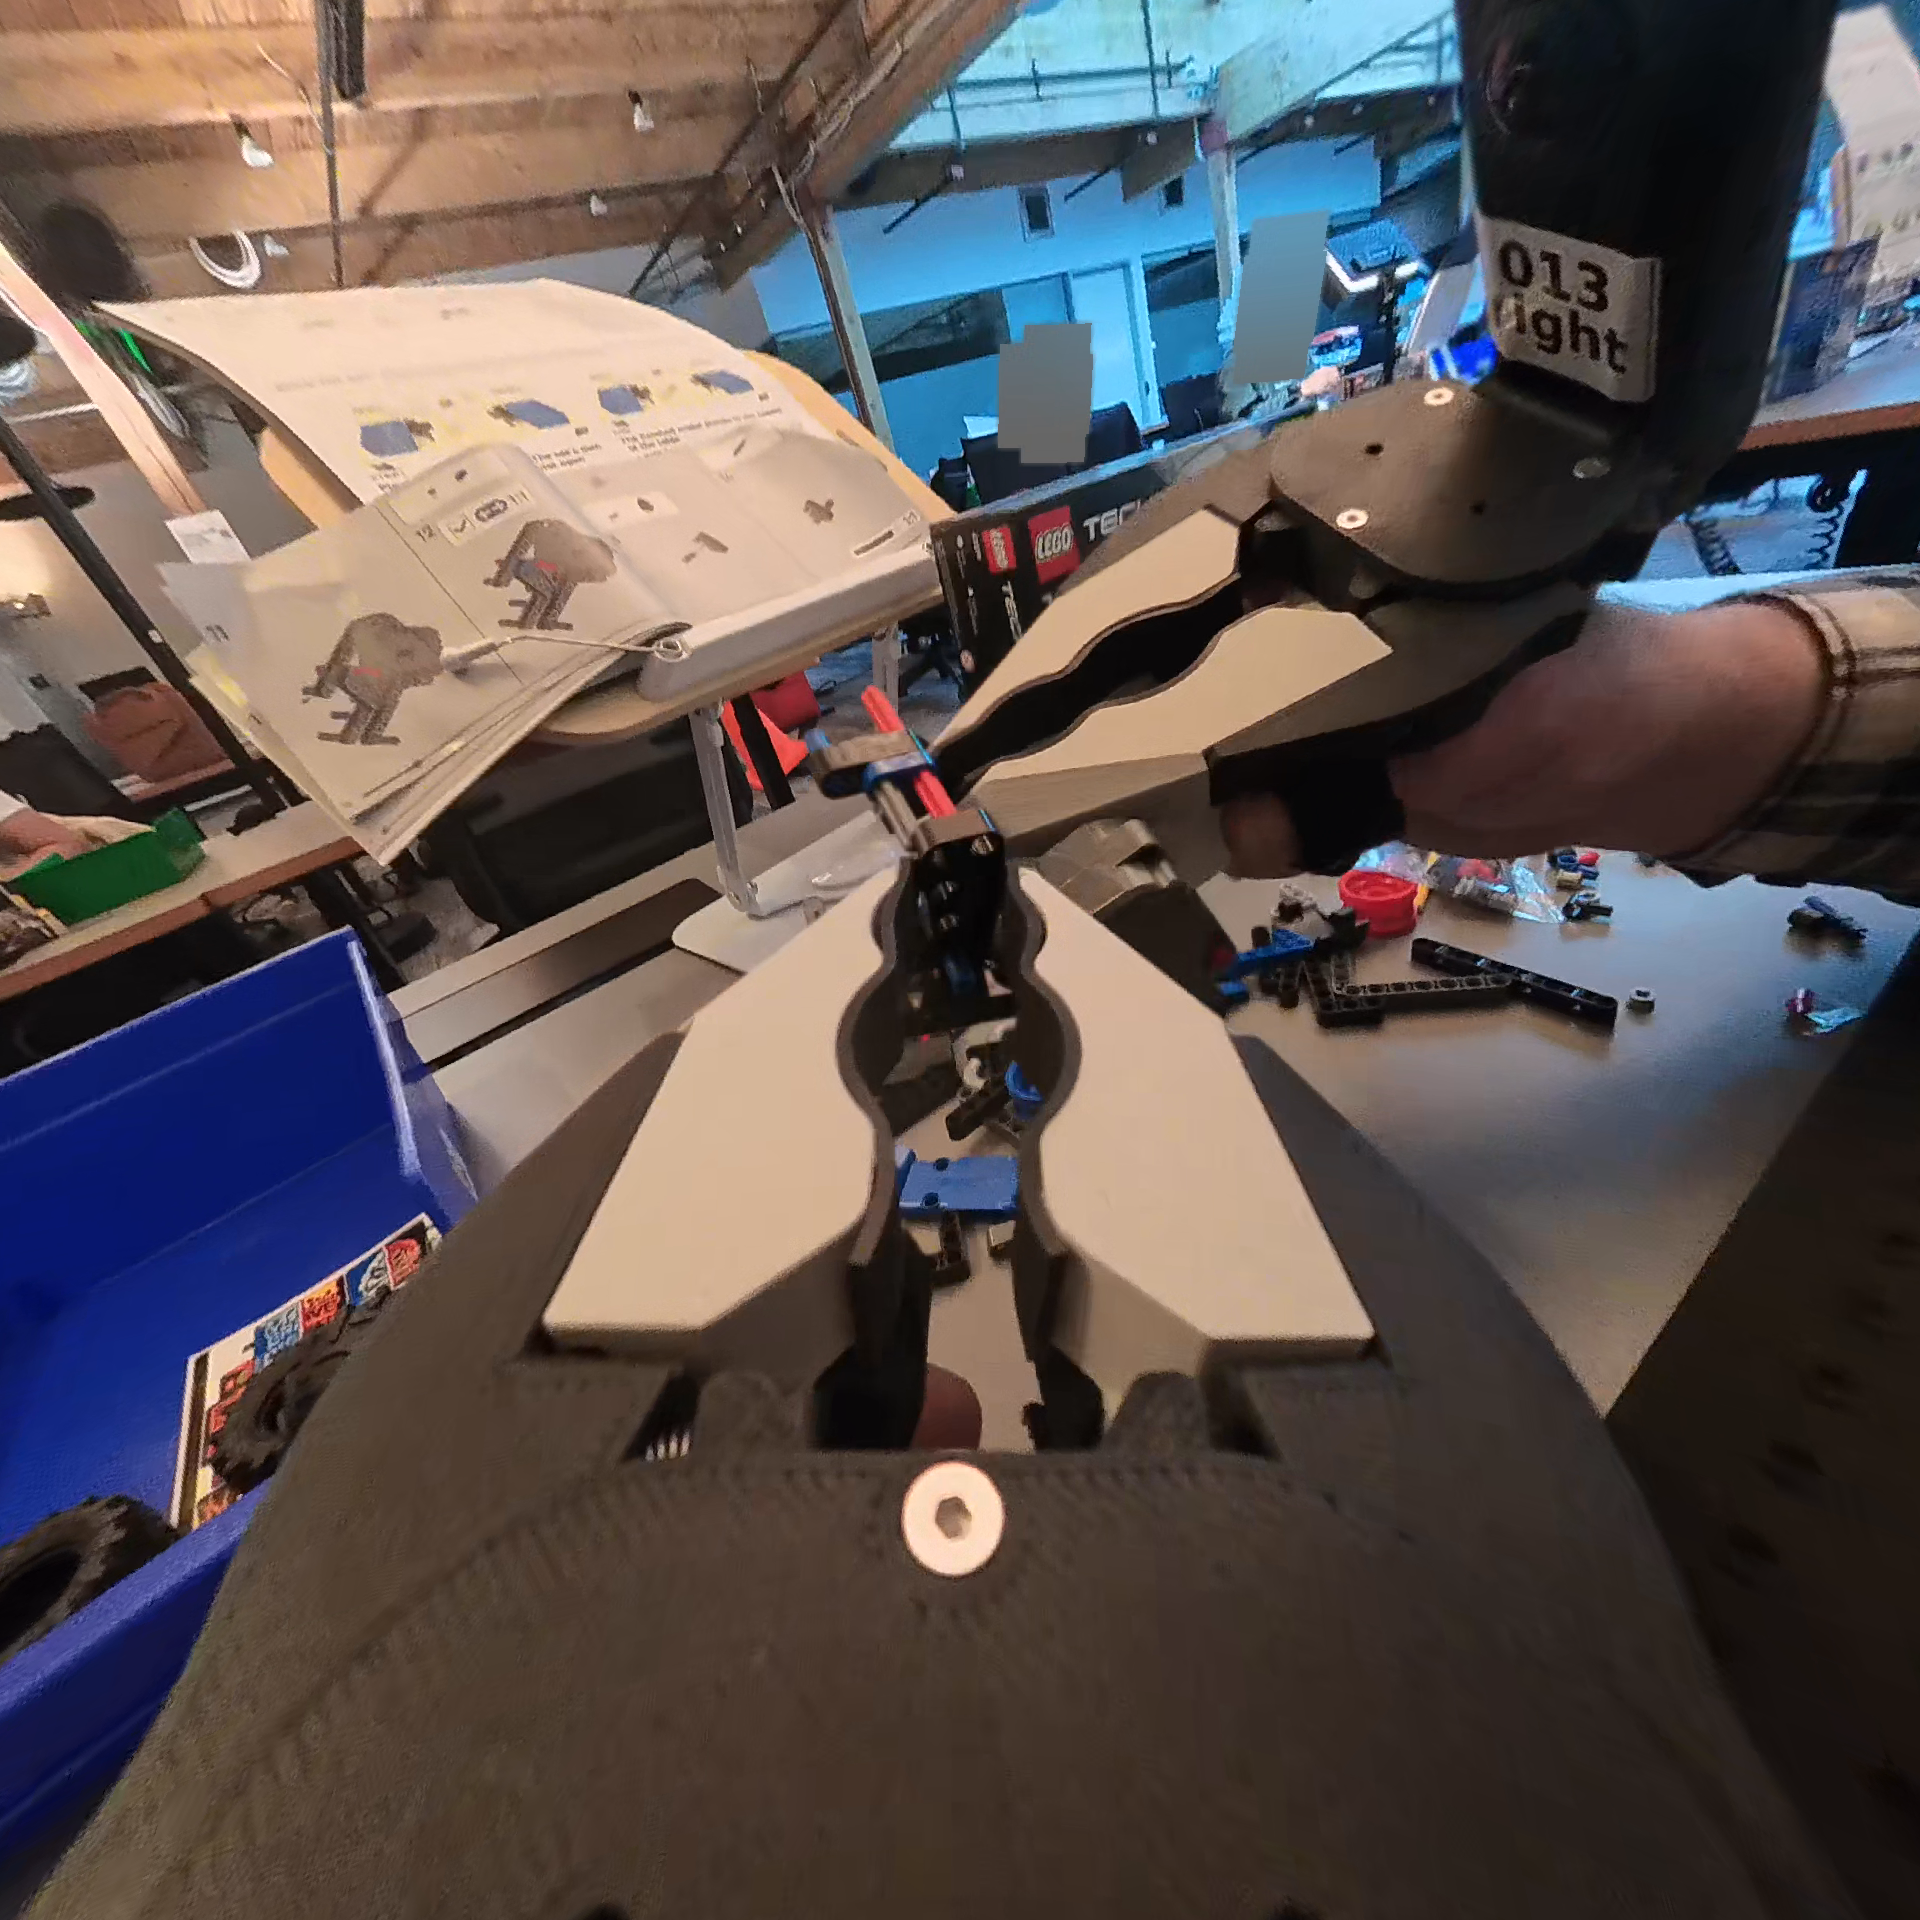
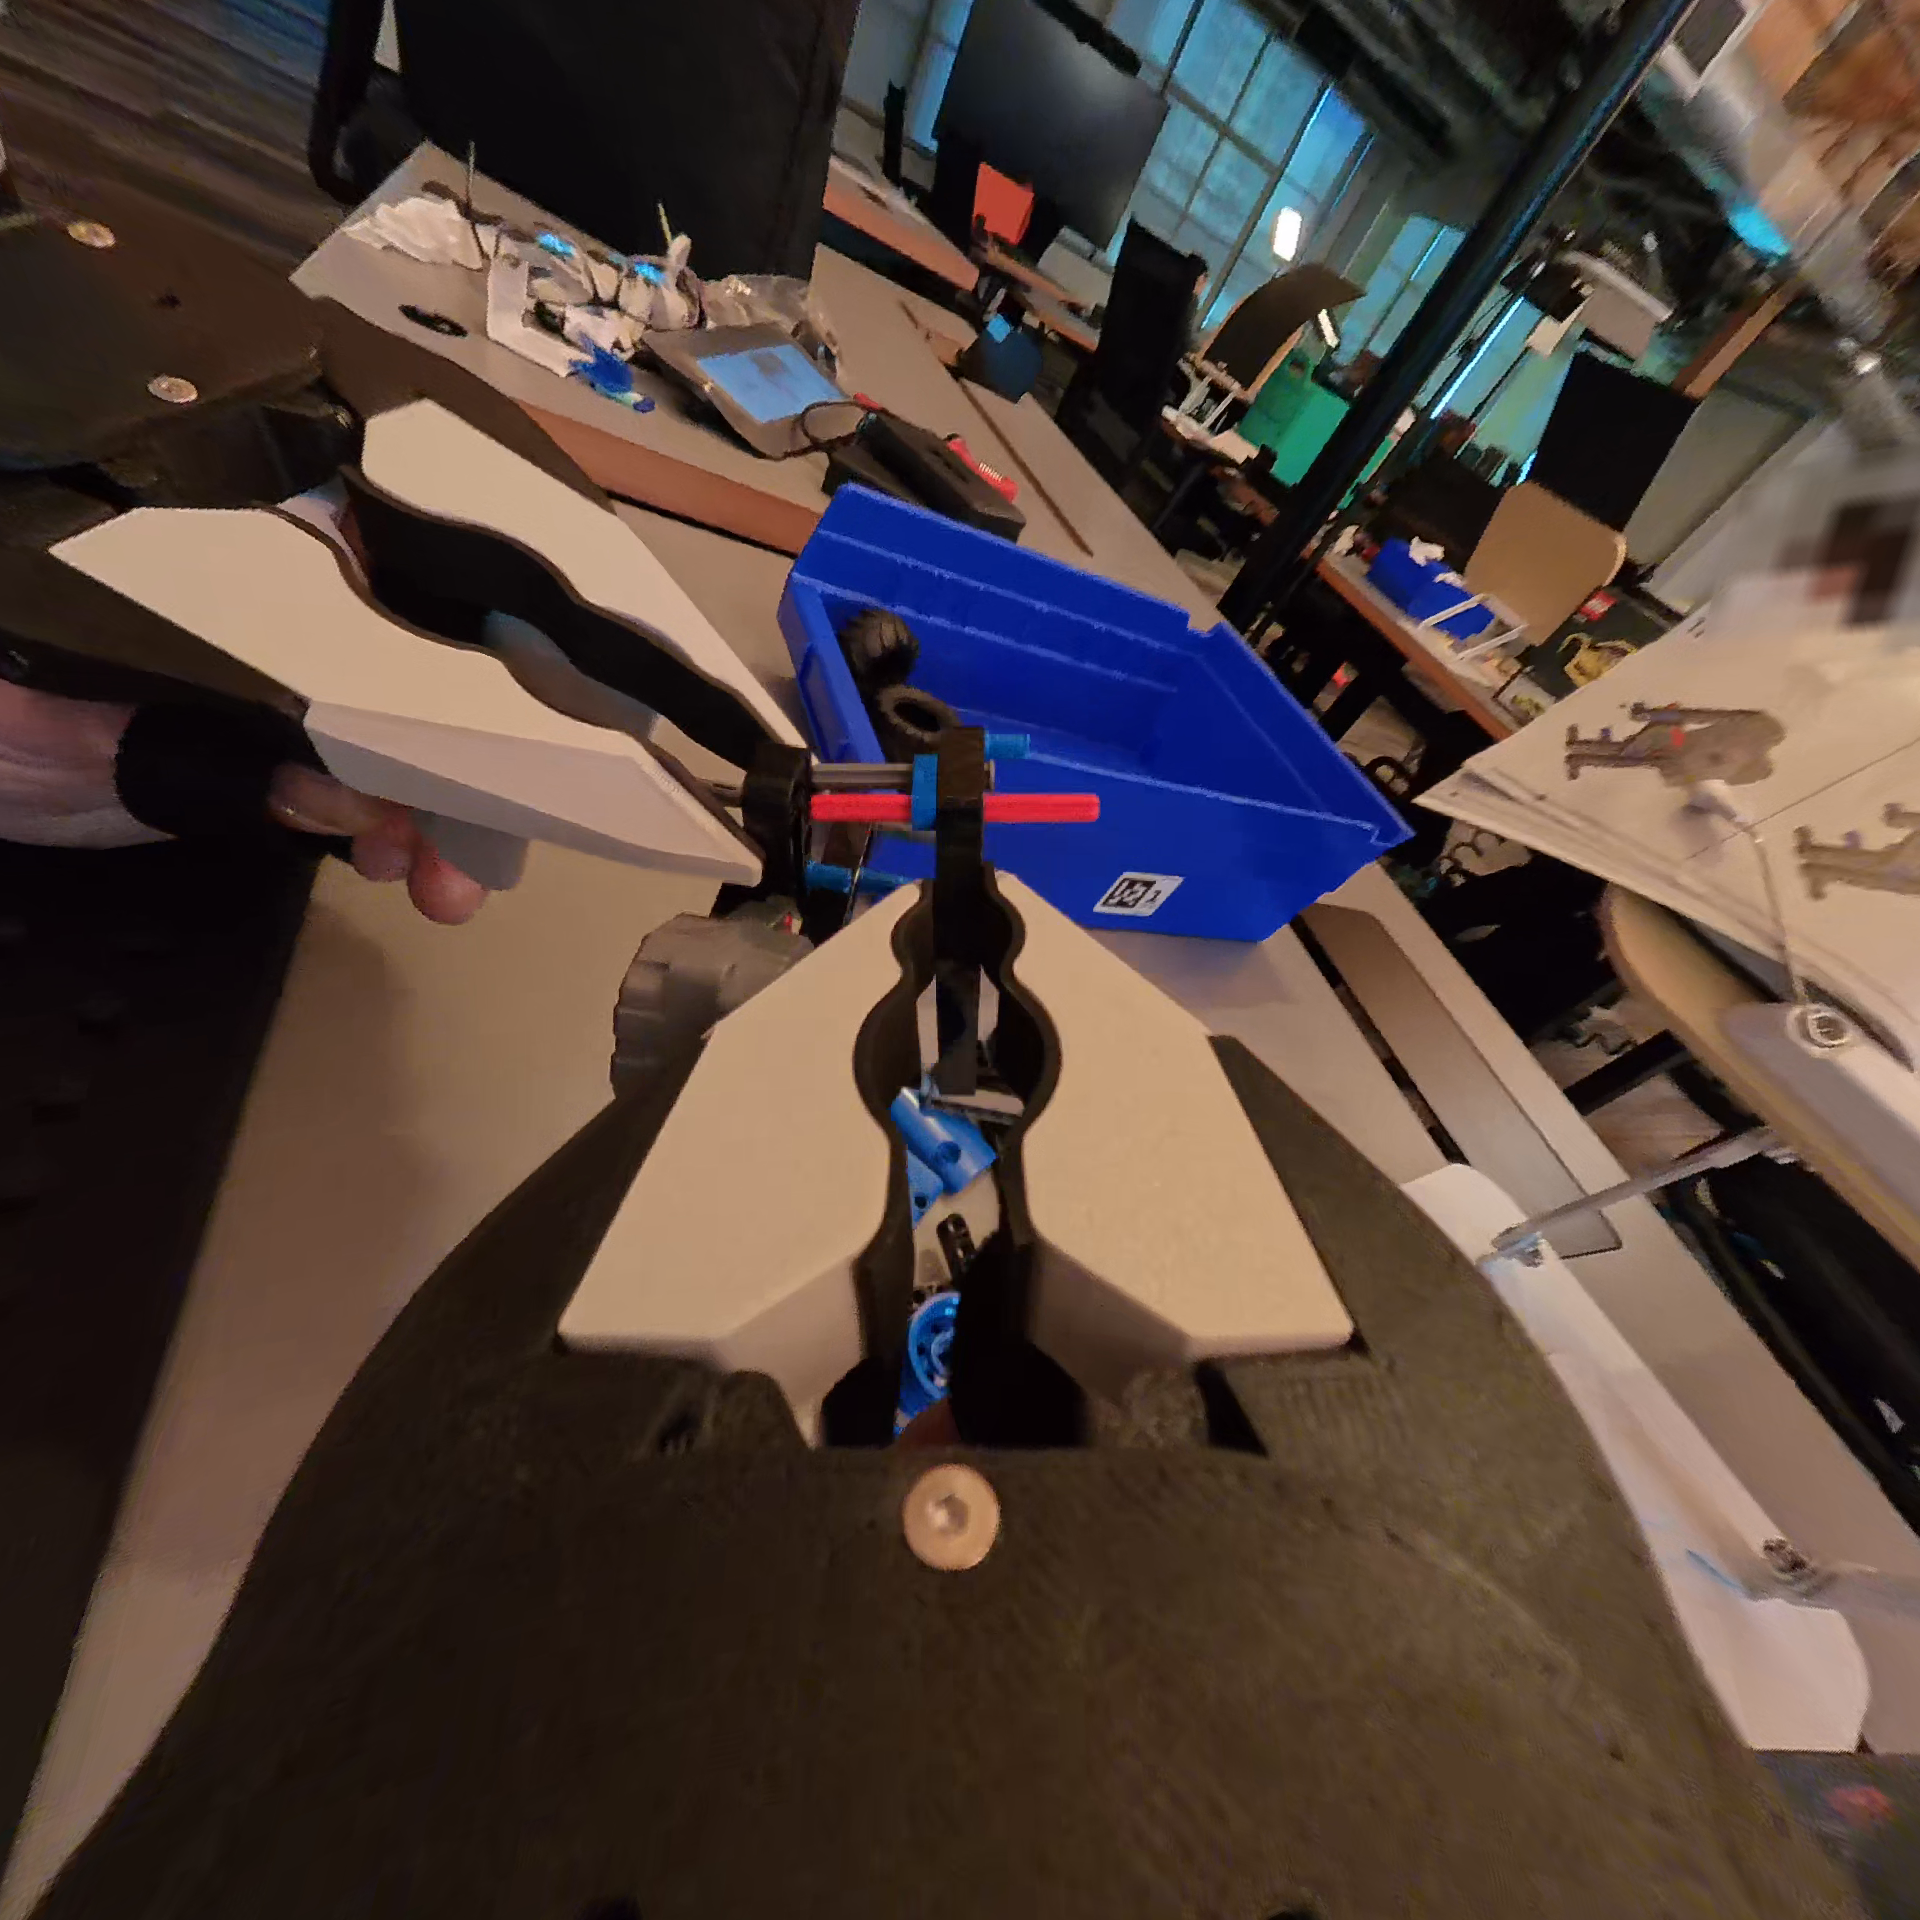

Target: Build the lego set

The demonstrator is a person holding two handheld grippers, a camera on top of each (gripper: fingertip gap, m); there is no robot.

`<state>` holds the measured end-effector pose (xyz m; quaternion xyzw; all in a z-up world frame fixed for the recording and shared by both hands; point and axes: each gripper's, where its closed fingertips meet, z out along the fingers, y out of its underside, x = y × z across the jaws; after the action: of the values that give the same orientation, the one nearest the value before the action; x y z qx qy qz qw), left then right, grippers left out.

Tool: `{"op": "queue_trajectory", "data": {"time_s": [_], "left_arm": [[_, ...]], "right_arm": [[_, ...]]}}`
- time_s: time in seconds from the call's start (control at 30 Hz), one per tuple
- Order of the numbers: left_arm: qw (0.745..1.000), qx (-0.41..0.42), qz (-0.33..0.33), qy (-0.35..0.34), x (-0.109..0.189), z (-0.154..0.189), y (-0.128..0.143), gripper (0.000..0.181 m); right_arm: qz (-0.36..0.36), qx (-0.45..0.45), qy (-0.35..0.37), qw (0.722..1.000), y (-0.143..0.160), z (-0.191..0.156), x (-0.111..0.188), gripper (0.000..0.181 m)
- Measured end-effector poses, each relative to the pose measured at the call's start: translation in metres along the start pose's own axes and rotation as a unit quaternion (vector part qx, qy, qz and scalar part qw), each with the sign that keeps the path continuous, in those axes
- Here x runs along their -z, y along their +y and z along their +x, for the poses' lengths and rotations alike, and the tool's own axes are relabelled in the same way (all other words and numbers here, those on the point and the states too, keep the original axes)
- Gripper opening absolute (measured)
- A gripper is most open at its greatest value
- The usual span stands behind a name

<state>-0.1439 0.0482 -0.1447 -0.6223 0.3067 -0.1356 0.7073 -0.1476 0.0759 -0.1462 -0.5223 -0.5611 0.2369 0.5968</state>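
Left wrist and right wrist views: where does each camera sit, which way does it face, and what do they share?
Left wrist view: on the left gripper, looking along its fingers over the table toward the instruction booklet; the right gripper and hand enter from the right.
Right wrist view: on the right gripper, facing the blue bin; the left gripper enters from the left.
Shared: the lego assembly, both grippers, bin and booklet.
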Motion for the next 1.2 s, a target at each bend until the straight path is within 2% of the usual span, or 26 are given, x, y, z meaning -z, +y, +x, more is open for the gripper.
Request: {"op": "queue_trajectory", "data": {"time_s": [0.2, 0.43, 1.2], "left_arm": [[0.999, 0.000, 0.046, 0.004, 0.004, 0.002, -0.016, 0.013], [0.996, 0.005, 0.093, 0.012, 0.012, 0.000, -0.034, 0.013], [0.992, -0.012, 0.121, 0.021, 0.014, 0.006, -0.046, 0.013]], "right_arm": [[0.032, 0.006, 0.011, 0.999, -0.021, 0.000, 0.009, 0.005], [0.047, 0.012, 0.018, 0.999, -0.031, 0.000, 0.014, 0.005], [0.070, 0.000, 0.028, 0.997, -0.045, -0.002, 0.019, 0.005]]}}
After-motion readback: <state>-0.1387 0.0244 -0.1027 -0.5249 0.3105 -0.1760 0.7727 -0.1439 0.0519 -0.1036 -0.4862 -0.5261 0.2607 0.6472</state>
